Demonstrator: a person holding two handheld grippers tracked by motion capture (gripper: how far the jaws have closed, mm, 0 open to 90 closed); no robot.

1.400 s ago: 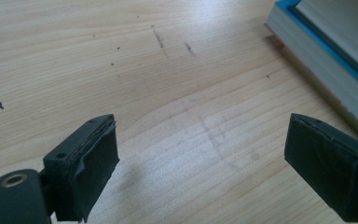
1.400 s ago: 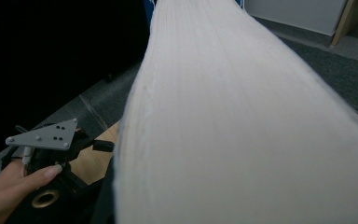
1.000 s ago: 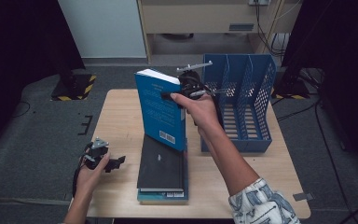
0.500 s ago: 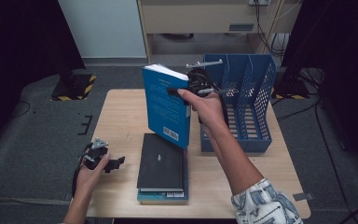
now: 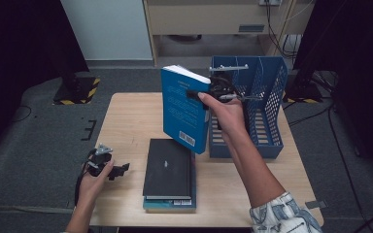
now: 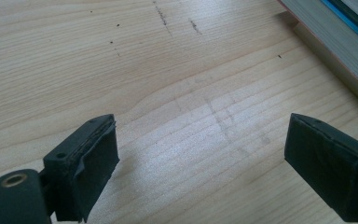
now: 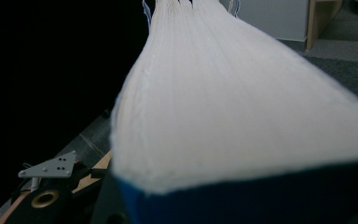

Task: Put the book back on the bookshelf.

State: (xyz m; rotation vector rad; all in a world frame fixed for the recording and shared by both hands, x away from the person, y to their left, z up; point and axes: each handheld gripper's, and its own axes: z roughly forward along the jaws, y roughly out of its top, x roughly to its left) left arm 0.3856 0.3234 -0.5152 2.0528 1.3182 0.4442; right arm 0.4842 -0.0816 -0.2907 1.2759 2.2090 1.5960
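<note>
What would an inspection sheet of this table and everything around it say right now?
Surface: pale wooden table, a few dark specks and scuffs.
Job's things: blue book held upright in the air beside the blue file rack; stack of books lying flat, dark cover on top.
Clutter: nothing seen.
Grippers: right gripper shut on the blue book; left gripper open above the table, holding nothing.
Cables: black cable trailing from the left gripper; more cables on the floor behind.
Surroundings: grey carpet, wooden cabinet, black stands with yellow-striped bases.
</note>
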